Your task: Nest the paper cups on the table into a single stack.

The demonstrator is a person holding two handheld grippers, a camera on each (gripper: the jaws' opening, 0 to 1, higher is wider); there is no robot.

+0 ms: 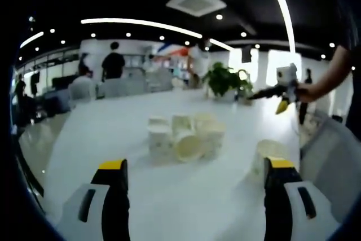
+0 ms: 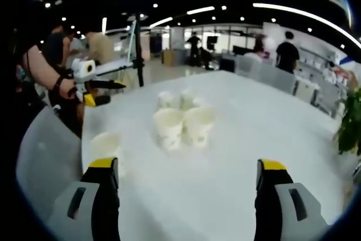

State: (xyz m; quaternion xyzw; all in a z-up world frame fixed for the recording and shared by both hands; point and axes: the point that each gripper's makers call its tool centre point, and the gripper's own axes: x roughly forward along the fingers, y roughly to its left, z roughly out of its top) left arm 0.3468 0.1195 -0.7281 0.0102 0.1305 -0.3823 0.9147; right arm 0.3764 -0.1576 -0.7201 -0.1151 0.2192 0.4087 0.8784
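Both grippers, left [image 1: 193, 182] and right [image 2: 187, 179], wide open and empty; approach the lone cup [image 1: 269, 153] beside the cup cluster [image 1: 186, 135] squarely.

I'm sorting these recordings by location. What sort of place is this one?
Probably an open-plan office or showroom: a long white table holding the paper cups, white chairs along its far side, a potted plant, recessed ceiling lights and light strips, and people standing in the background.

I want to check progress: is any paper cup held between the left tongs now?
No; in the left gripper view the left tongs stand wide open over bare table, and the paper cups sit farther ahead.
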